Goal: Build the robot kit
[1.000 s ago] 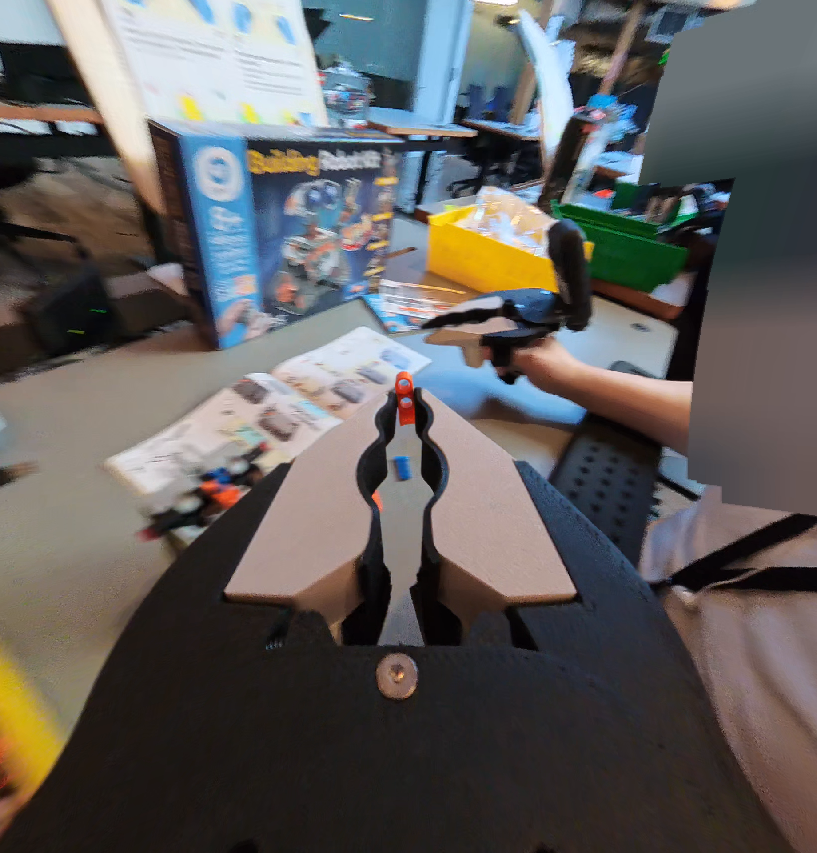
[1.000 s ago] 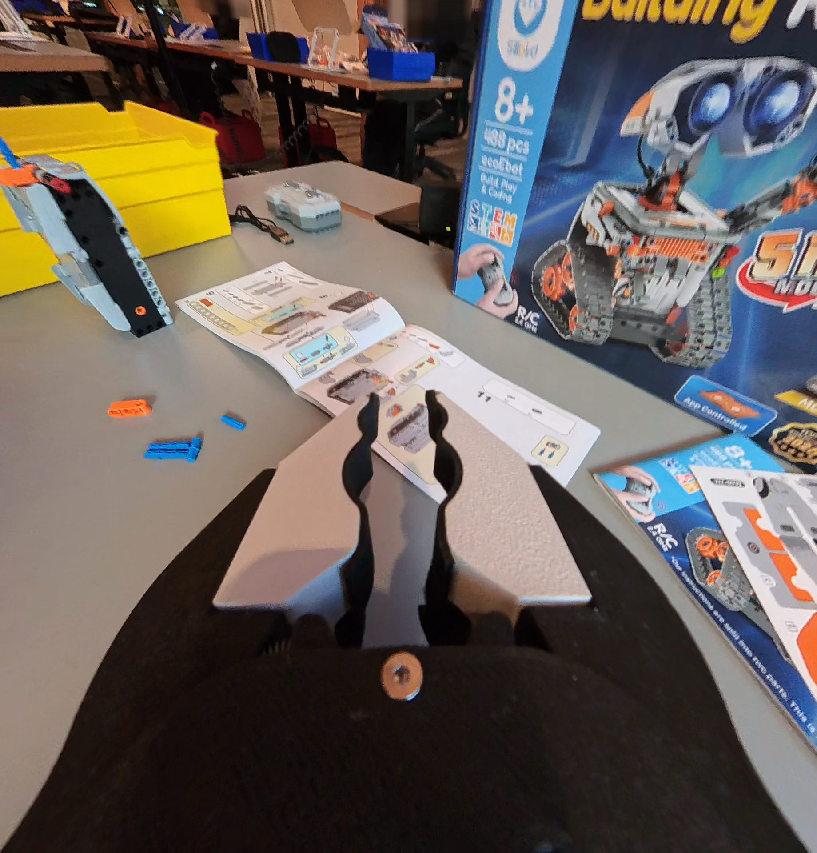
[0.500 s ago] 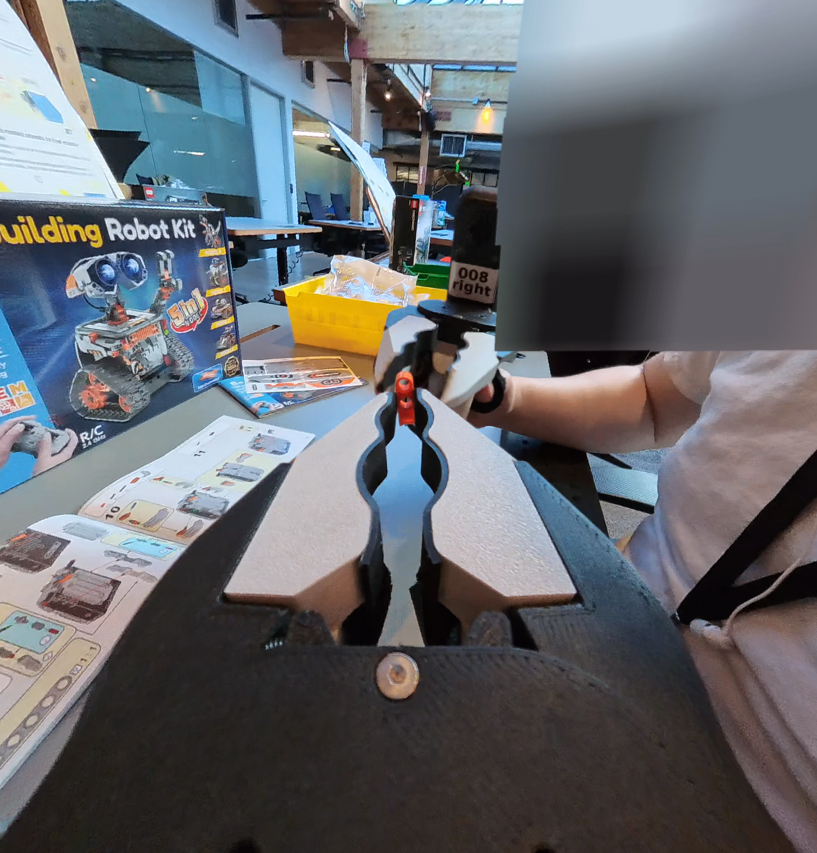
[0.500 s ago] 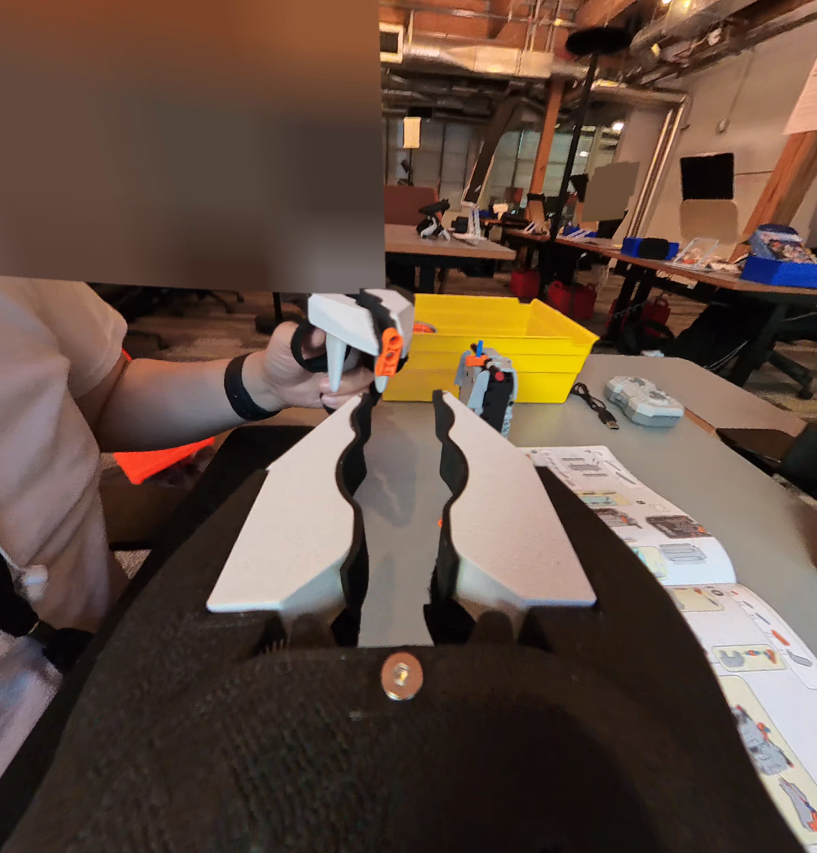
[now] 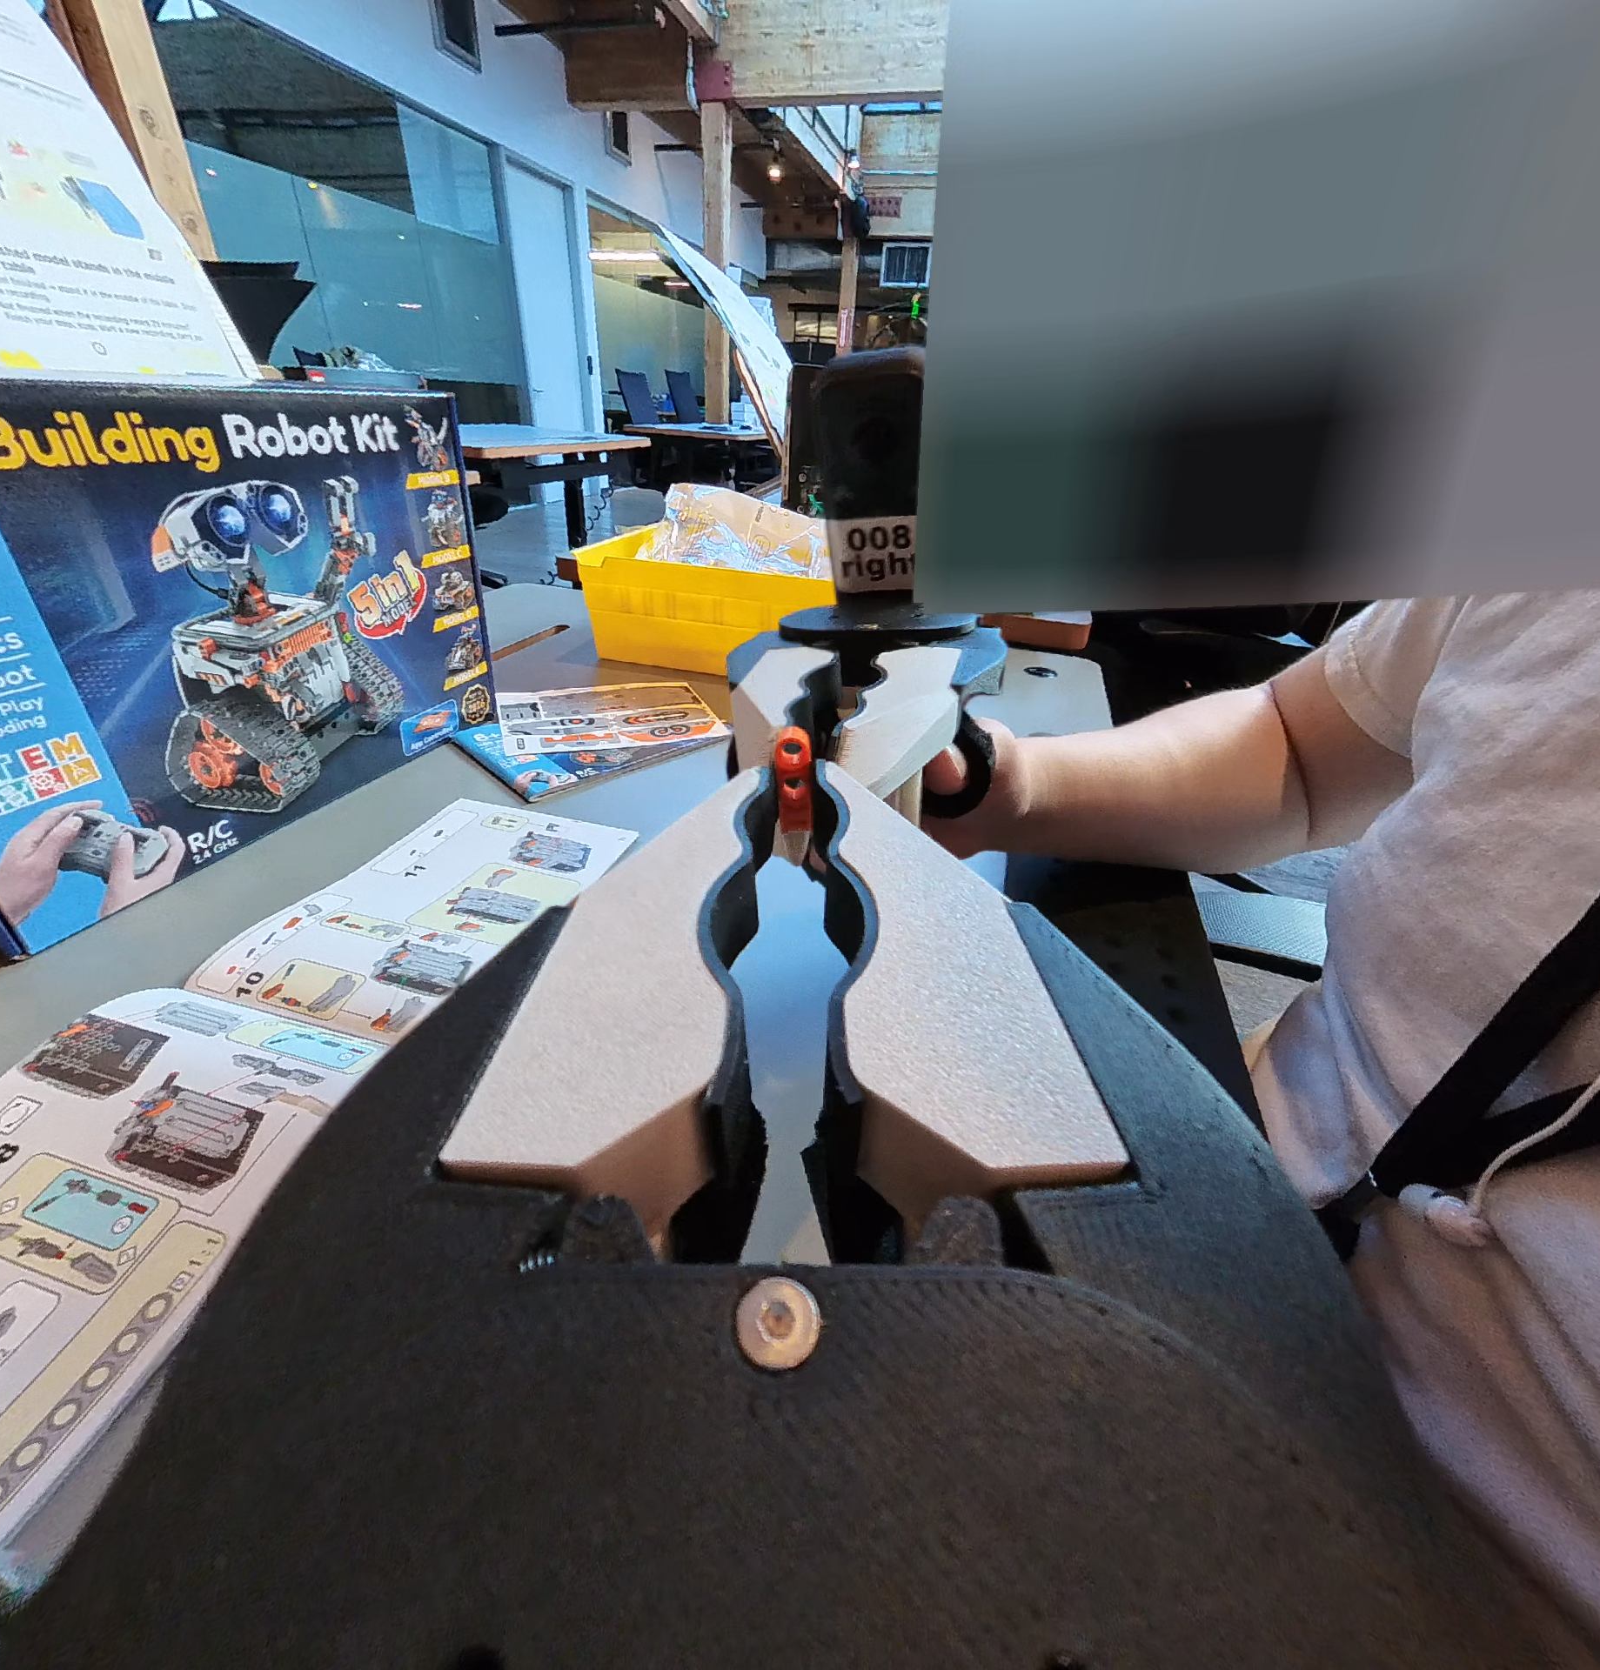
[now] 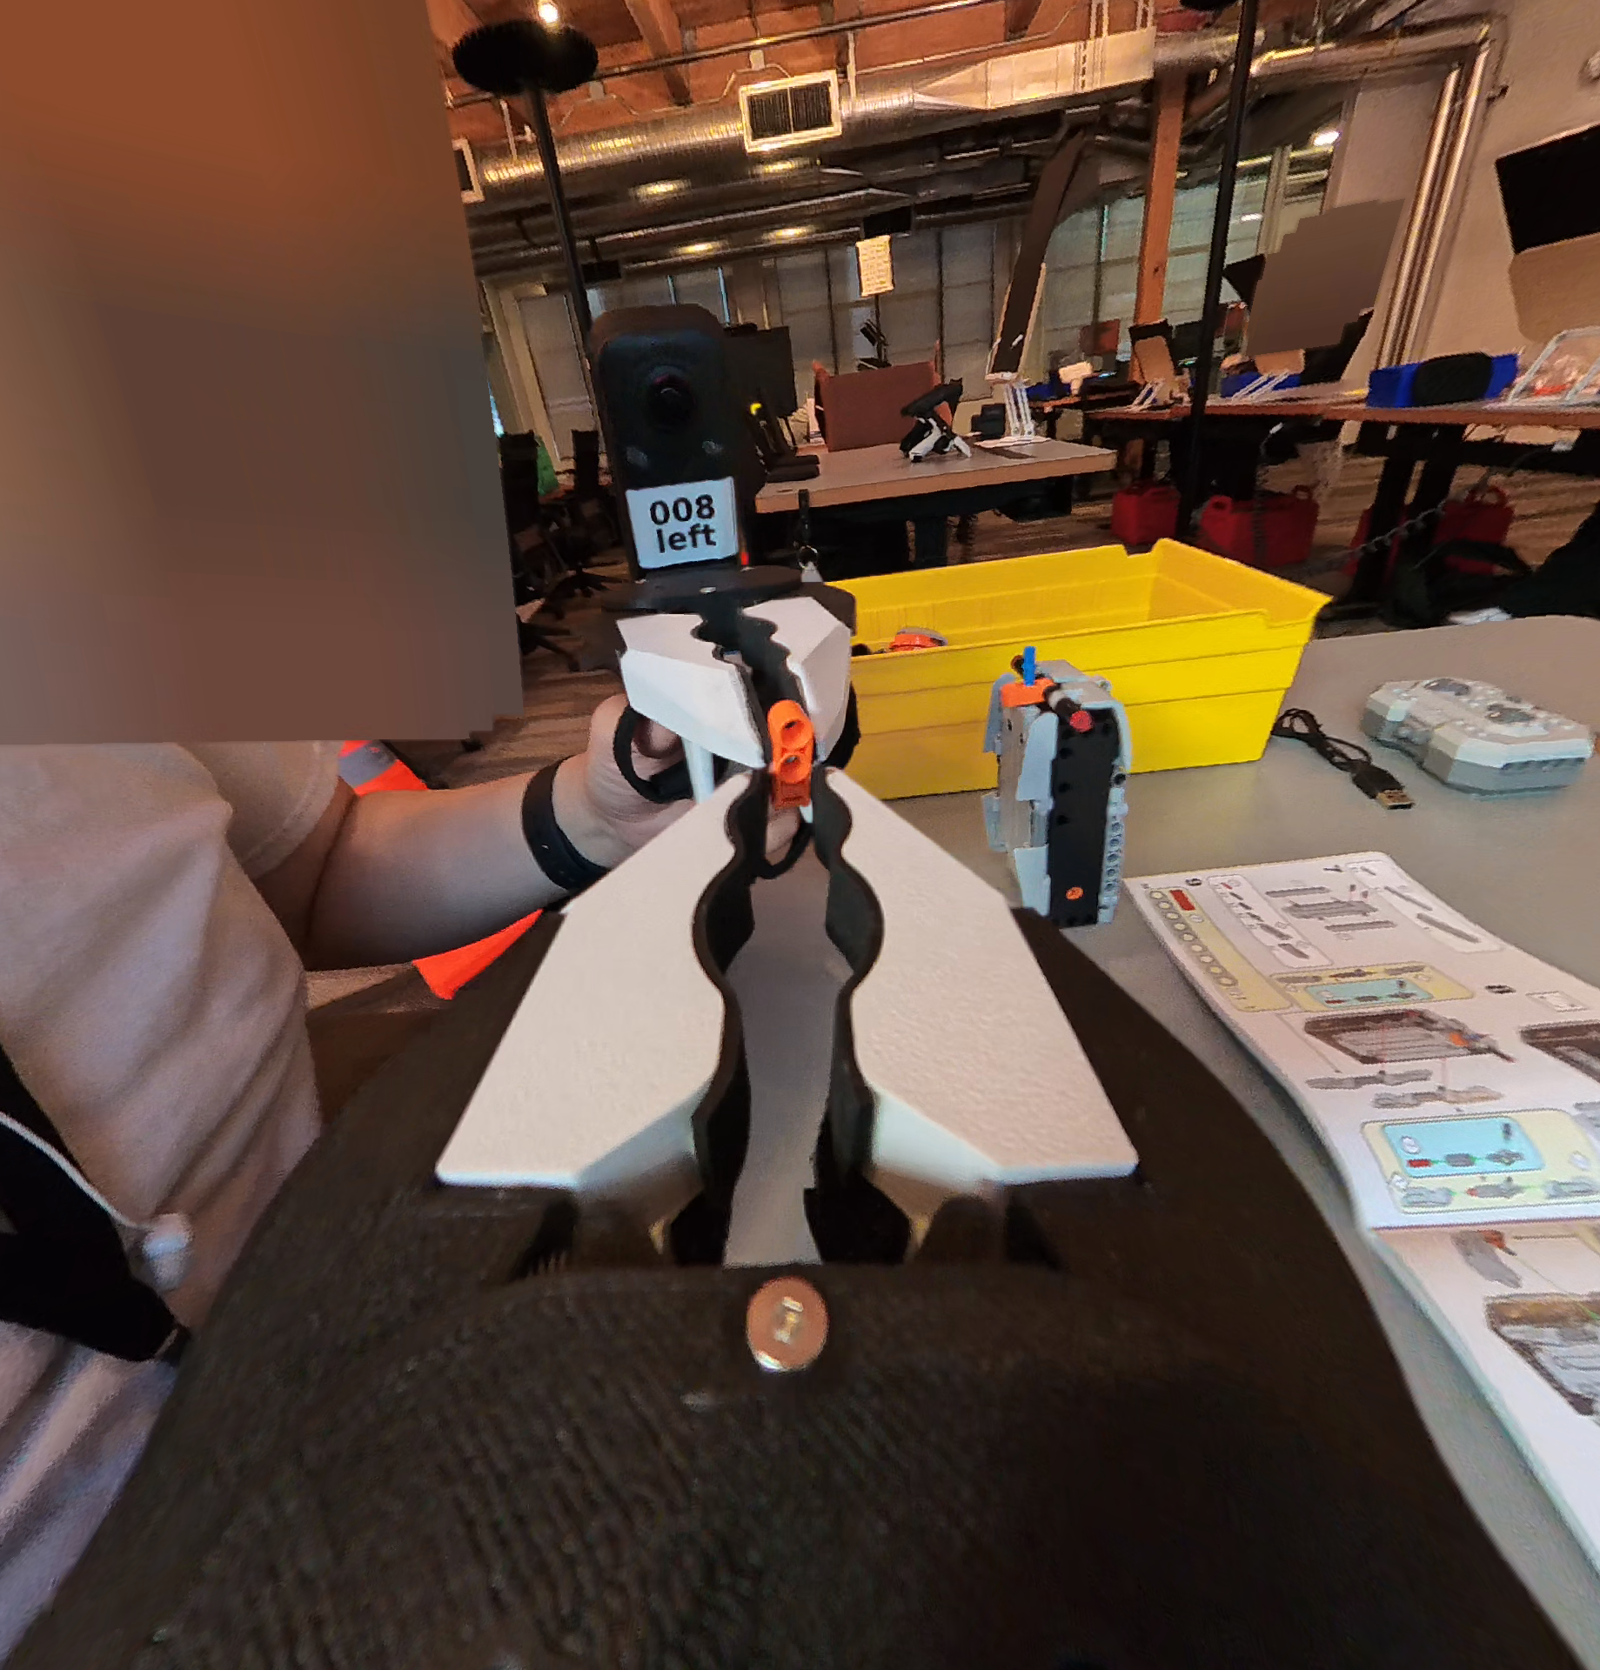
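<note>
My left gripper [image 5: 793,788] is shut on a small orange two-hole piece [image 5: 792,775] and holds it up in the air above the table's near edge. My right gripper [image 6: 791,800] faces it tip to tip. Its jaws stand narrowly open on either side of the orange piece [image 6: 790,755], and I cannot see them touching it. The right gripper also shows in the left wrist view [image 5: 828,727], and the left gripper in the right wrist view [image 6: 778,714]. A grey and black part-built model [image 6: 1058,795] stands upright on the grey table [image 6: 1501,831].
An open instruction booklet [image 5: 281,994] lies on the table and also shows in the right wrist view [image 6: 1411,1039]. A blue kit box [image 5: 217,633] stands behind it. There are two yellow bins [image 6: 1094,651] [image 5: 687,596], a grey control unit [image 6: 1483,732] with a cable, and a person's torso close by. My two grippers' fingertips are within a few centimetres of each other.
Both grippers have swung up from the table to face each other and have drawn closer. The right jaws have narrowed. The left still holds the orange piece.
</note>
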The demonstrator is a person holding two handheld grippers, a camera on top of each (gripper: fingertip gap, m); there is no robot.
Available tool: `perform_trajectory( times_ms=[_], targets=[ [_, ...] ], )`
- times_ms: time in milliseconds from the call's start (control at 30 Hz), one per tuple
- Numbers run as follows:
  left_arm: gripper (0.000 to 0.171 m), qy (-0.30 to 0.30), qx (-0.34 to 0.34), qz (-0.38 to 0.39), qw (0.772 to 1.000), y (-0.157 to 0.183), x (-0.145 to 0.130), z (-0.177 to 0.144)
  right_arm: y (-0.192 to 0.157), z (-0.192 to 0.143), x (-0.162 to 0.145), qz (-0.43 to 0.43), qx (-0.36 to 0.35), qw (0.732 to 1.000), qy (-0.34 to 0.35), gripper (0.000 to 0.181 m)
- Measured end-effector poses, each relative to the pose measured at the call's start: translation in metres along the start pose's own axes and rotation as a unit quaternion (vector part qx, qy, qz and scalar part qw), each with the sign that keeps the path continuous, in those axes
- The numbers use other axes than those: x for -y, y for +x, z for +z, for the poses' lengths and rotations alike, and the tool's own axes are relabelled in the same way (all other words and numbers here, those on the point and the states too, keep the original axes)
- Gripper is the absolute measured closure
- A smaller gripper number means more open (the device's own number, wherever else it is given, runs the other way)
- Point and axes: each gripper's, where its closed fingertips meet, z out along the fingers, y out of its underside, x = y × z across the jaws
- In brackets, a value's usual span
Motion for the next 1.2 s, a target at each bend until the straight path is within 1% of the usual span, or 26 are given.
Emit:
perform_trajectory(
  times_ms=[67, 133, 167, 200, 233, 267, 300, 333, 400, 433, 500, 567, 633, 800, 867, 933, 967, 1033, 1100, 1200],
  targets=[
    [0.167, 0.001, -0.011, -0.01, 1.0, 0.001, -0.001, 0.001, -0.001, -0.001, -0.001, 0.023, 0.012, 1.0, 0.005, 0.174],
    [0.166, -0.015, -0.012, -0.03, 0.999, -0.001, -0.007, 0.001, 0.001, -0.002, -0.006, 0.025, 0.007, 1.0, -0.002, 0.175],
    [0.156, -0.031, -0.004, -0.046, 0.998, -0.005, -0.012, 0.001, 0.003, -0.003, -0.01, 0.013, -0.006, 1.0, -0.01, 0.175],
    [0.138, -0.05, 0.005, -0.065, 0.997, -0.008, -0.016, 0.0, 0.007, -0.005, -0.013, -0.012, -0.027, 0.999, -0.018, 0.174],
    [0.128, -0.068, 0.015, -0.083, 0.994, -0.011, -0.021, -0.002, 0.013, -0.007, -0.016, -0.056, -0.062, 0.996, -0.028, 0.174],
    [0.128, -0.085, 0.026, -0.098, 0.991, -0.014, -0.025, -0.004, 0.02, -0.011, -0.018, -0.117, -0.107, 0.986, -0.041, 0.174],
    [0.129, -0.1, 0.043, -0.109, 0.988, -0.017, -0.028, -0.007, 0.026, -0.016, -0.018, -0.191, -0.153, 0.968, -0.056, 0.175],
    [0.131, -0.113, 0.065, -0.117, 0.985, -0.02, -0.032, -0.01, 0.029, -0.019, -0.018, -0.271, -0.186, 0.941, -0.075, 0.175],
    [0.131, -0.131, 0.09, -0.143, 0.977, -0.02, -0.035, -0.011, 0.031, -0.02, -0.02, -0.408, -0.229, 0.876, -0.119, 0.174],
    [0.13, -0.133, 0.089, -0.157, 0.975, -0.016, -0.034, -0.01, 0.031, -0.019, -0.023, -0.452, -0.24, 0.848, -0.139, 0.174],
    [0.128, -0.139, 0.093, -0.167, 0.972, -0.012, -0.033, -0.007, 0.035, -0.015, -0.034, -0.501, -0.247, 0.81, -0.179, 0.174],
    [0.133, -0.185, 0.125, -0.155, 0.962, -0.018, -0.044, -0.011, 0.037, -0.012, -0.042, -0.53, -0.25, 0.784, -0.206, 0.174],
    [0.14, -0.226, 0.15, -0.141, 0.952, -0.025, -0.056, -0.013, 0.035, -0.009, -0.045, -0.553, -0.25, 0.765, -0.215, 0.174],
    [0.15, -0.259, 0.116, -0.194, 0.939, -0.018, -0.072, -0.001, 0.035, -0.006, -0.055, -0.584, -0.245, 0.736, -0.239, 0.174],
    [0.161, -0.252, 0.107, -0.216, 0.937, -0.017, -0.074, 0.002, 0.036, -0.007, -0.059, -0.591, -0.245, 0.726, -0.252, 0.175],
    [0.163, -0.245, 0.108, -0.234, 0.935, -0.019, -0.078, 0.0, 0.037, -0.007, -0.063, -0.593, -0.239, 0.725, -0.256, 0.175],
    [0.163, -0.247, 0.118, -0.234, 0.933, -0.022, -0.081, -0.004, 0.036, -0.007, -0.065, -0.587, -0.231, 0.733, -0.254, 0.173],
    [0.163, -0.27, 0.168, -0.213, 0.924, -0.035, -0.094, -0.023, 0.039, -0.007, -0.071, -0.557, -0.224, 0.758, -0.255, 0.154],
    [0.164, -0.298, 0.217, -0.195, 0.909, -0.048, -0.108, -0.044, 0.051, -0.016, -0.076, -0.52, -0.235, 0.775, -0.273, 0.151],
    [0.164, -0.329, 0.25, -0.174, 0.894, -0.057, -0.127, -0.057, 0.067, -0.031, -0.067, -0.453, -0.264, 0.812, -0.256, 0.152]
  ],
)
